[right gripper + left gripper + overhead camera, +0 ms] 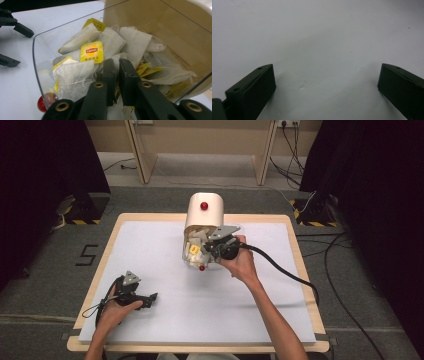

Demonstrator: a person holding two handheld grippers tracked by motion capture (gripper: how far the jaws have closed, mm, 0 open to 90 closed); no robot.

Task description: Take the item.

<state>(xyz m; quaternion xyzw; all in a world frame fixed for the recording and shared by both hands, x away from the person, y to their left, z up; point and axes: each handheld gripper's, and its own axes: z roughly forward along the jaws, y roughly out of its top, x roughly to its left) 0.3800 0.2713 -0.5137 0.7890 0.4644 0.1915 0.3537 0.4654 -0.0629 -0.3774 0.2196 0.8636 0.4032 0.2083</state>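
Note:
A cream dispenser box (205, 210) stands at the back of the white table, and its clear front bin (192, 257) is tipped open. The bin (42, 50) holds several white tea bags (75, 72) with yellow Lipton tags (91, 51). My right gripper (201, 251) reaches into the bin from the right. Its jaws (117, 62) stand almost together among the bags, pinched on a tea bag with thin paper between them. My left gripper (150, 300) rests low on the table at the front left, open, with nothing between its jaws (325, 82).
The white table top (250, 290) has a wooden rim. A red knob (204, 206) sits on the dispenser's top, another (42, 103) on the bin's front. A black cable (285, 270) trails right from my right gripper. My left gripper (25, 48) lies beyond the bin.

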